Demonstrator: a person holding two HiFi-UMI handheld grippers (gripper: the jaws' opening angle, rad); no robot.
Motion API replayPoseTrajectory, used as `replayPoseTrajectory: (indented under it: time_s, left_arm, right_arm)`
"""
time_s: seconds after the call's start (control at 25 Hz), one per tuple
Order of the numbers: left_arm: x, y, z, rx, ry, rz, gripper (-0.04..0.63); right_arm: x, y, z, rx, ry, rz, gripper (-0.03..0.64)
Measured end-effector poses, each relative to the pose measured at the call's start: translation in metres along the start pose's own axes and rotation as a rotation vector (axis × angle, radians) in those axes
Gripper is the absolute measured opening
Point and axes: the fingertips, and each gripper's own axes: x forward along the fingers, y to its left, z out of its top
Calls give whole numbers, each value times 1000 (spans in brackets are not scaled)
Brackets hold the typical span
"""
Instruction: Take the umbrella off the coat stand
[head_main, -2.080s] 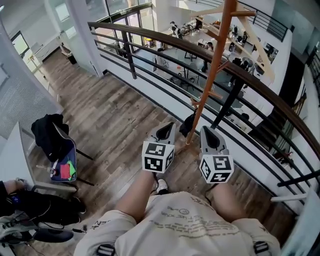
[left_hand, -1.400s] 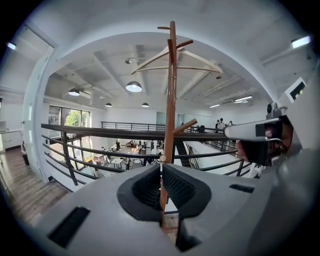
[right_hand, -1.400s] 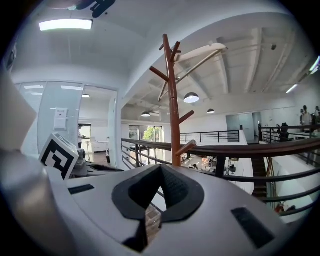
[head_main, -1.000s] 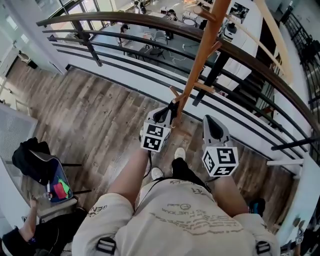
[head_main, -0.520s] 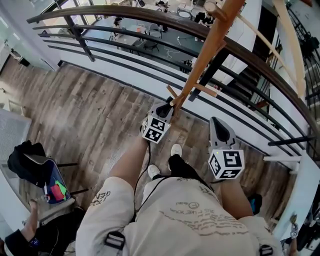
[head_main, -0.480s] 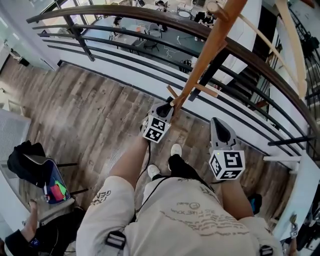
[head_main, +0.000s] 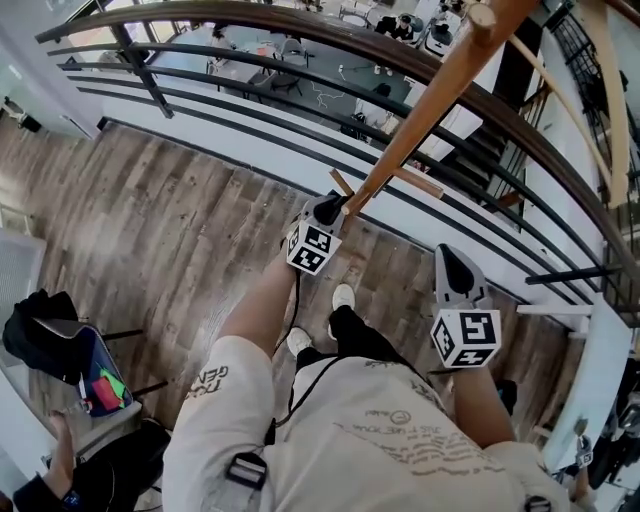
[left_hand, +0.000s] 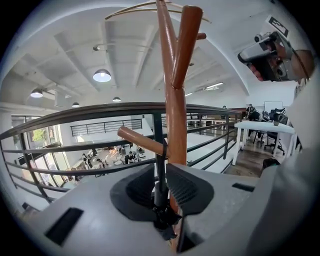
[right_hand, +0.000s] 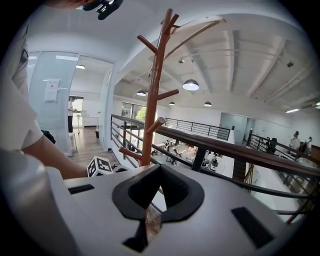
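Observation:
A tall wooden coat stand (head_main: 420, 120) rises by the railing. My left gripper (head_main: 328, 208) is pressed against its pole at a low peg (left_hand: 142, 141). In the left gripper view the jaws (left_hand: 161, 172) are shut on the umbrella's thin black strap (left_hand: 159, 185), which runs up to that peg. A black bit of the umbrella (left_hand: 167, 220) shows under the jaws; the rest is hidden. My right gripper (head_main: 447, 255) hangs to the right, away from the stand, shut and holding nothing (right_hand: 159, 167). The stand (right_hand: 152, 100) and the left gripper's marker cube (right_hand: 101, 166) show in the right gripper view.
A dark curved railing (head_main: 300, 40) runs just behind the stand, with an open lower floor beyond it. A chair with a black bag (head_main: 60, 345) stands at the lower left on the wood floor. A white ledge (head_main: 590, 370) is at the right.
My left gripper has moved up against the stand's pole at the low peg. The right gripper has drifted right and away from the stand. The head view has tilted.

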Motion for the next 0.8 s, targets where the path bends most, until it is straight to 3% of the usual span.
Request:
replayPoseTrajectory:
  time_s: [0.24,0.8]
  left_arm:
    - [11,0,-1,-22,-13,-63,52]
    - [19,-3,1,8,23,-124,32]
  right_arm:
    - [-1,-2,-3,-5,16,-25,2]
    - [10,3,3,-1,26,-33,2]
